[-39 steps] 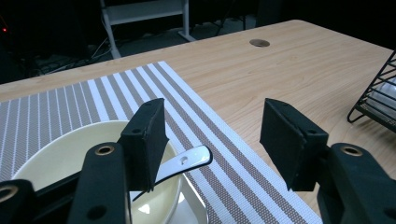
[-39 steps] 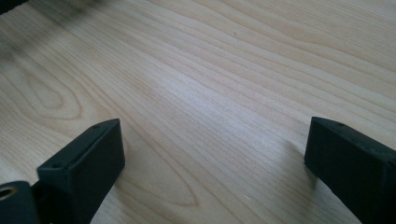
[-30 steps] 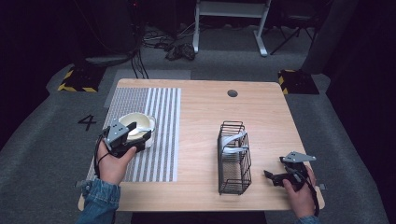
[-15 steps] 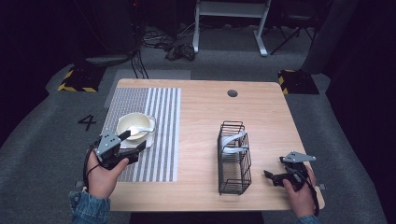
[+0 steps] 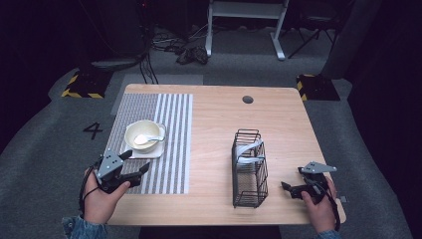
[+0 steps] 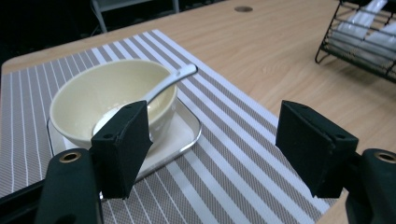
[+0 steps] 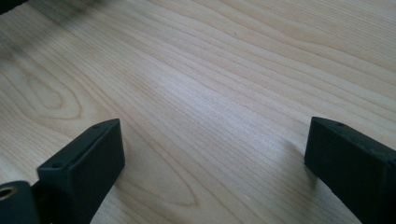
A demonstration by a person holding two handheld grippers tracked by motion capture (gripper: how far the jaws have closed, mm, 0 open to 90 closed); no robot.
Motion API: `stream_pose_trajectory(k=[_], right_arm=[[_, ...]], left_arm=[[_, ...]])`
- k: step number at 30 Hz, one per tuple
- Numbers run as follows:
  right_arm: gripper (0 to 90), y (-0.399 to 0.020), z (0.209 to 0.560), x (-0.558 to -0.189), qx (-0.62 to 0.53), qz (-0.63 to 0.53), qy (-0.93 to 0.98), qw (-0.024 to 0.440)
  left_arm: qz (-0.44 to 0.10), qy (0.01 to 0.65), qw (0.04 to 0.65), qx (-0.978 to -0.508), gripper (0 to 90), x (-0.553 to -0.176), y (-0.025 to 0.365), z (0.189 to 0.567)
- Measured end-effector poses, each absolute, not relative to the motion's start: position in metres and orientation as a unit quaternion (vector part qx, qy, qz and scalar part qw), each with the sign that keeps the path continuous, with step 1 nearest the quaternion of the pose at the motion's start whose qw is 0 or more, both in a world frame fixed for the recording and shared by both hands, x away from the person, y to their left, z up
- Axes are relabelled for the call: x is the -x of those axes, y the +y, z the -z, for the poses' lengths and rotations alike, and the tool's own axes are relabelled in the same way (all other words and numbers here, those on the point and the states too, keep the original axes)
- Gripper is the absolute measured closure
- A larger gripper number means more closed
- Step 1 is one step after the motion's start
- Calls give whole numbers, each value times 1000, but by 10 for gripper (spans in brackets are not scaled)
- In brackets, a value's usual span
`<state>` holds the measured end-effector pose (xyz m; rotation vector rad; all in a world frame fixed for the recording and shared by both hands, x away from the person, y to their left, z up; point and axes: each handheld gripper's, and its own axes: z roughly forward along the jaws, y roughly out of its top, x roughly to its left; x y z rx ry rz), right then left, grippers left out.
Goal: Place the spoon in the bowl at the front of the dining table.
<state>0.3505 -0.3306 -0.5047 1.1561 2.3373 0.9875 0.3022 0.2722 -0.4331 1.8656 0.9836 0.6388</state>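
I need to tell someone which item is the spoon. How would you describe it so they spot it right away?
Start at the striped placemat on the left half of the wooden table. On it sits a small square tray holding a cream bowl. The spoon is the white piece lying inside that bowl, its handle sticking out over the rim, unlike the white pieces held in the black wire rack.

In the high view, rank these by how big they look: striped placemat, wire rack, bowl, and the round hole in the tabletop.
Largest to smallest in the high view:
1. Striped placemat
2. Wire rack
3. Bowl
4. Round hole
The hole sits farthest from the camera, yet it is so much smaller that the order holds.
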Motion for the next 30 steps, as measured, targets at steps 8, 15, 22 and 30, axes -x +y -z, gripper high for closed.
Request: stream_pose_trajectory(k=[8, 15, 22, 30], right_arm=[[46, -331, 505, -351, -408, -349, 825, 176], [46, -331, 505, -351, -408, -349, 825, 176], [47, -331, 505, -351, -408, -349, 825, 176], [47, -331, 505, -351, -408, -349, 825, 176]], left_arm=[[-230, 413, 433, -767, 232, -299, 273, 449], [-222, 427, 410, -775, 214, -296, 277, 457], [-208, 444, 377, -785, 199, -297, 280, 469], [-199, 454, 356, -792, 194, -297, 283, 481]])
